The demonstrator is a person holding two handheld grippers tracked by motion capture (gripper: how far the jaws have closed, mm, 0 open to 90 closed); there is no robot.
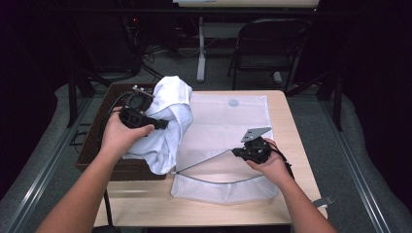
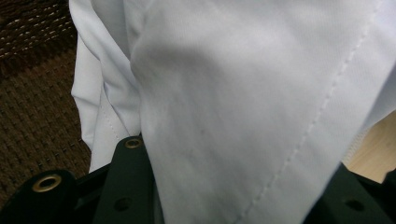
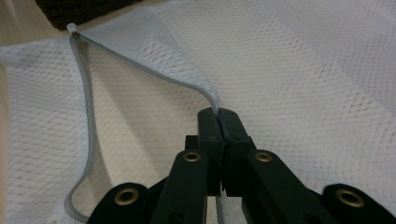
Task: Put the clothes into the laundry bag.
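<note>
Left gripper (image 1: 158, 124) clamps white garment (image 1: 170, 121), hanging lengthwise down over basket (image 1: 97, 145) edge. Right gripper (image 3: 218, 114) pinches mesh bag (image 1: 228, 116) zipper edge; opening faces the garment.

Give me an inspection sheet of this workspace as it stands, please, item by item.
Surface: light wooden table, bare at its near edge.
Job's things: white garment bunched at the table's left, draping over the brown woven basket; white mesh laundry bag flat on the table, its zipper open.
Clutter: nothing seen.
Grippers: left gripper shut on the garment; right gripper shut on the bag's zippered edge, lifting it.
Cables: a black cable trails from the left gripper; loose cables on the floor beyond.
Surroundings: folding chair and a table leg behind, dark room.
</note>
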